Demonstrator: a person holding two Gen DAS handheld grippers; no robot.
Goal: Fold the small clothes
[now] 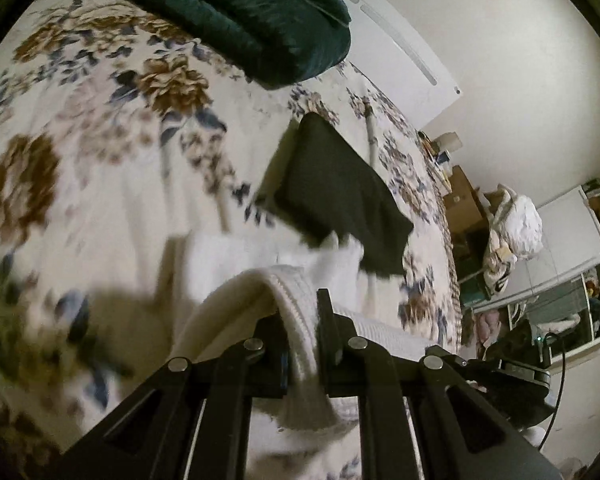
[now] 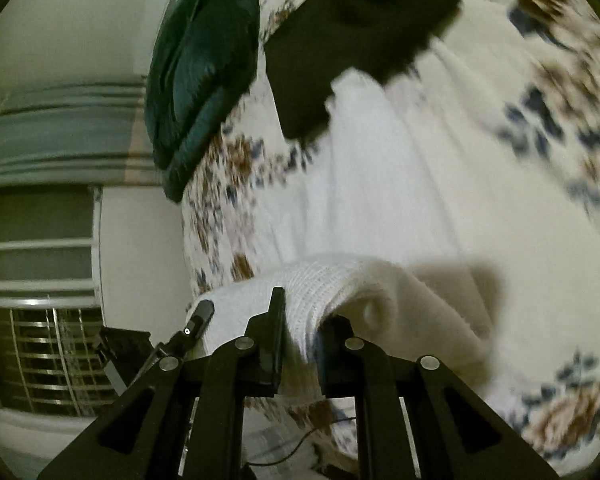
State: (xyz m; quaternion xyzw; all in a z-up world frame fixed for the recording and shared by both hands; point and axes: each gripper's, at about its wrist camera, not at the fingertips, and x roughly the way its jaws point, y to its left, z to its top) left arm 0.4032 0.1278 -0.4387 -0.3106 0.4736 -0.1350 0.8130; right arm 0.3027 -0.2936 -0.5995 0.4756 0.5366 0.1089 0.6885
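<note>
A white knitted garment (image 1: 284, 300) hangs over the floral bedspread (image 1: 100, 128), lifted off it. My left gripper (image 1: 303, 320) is shut on its ribbed edge, which bunches between the fingers. In the right wrist view my right gripper (image 2: 302, 324) is shut on another part of the same white knitted garment (image 2: 340, 284), which drapes away toward the bed. A folded black garment (image 1: 336, 196) lies flat on the bedspread beyond the white one, and shows as the black garment (image 2: 356, 32) near the top of the right wrist view. Both views are blurred by motion.
A dark green cushion (image 1: 252, 16) rests at the head of the bed, also the green cushion (image 2: 204, 76) in the right wrist view. Cardboard boxes (image 1: 464, 200) and a pile of laundry (image 1: 512, 232) stand past the bed's edge. A barred window (image 2: 40, 320) is at the left.
</note>
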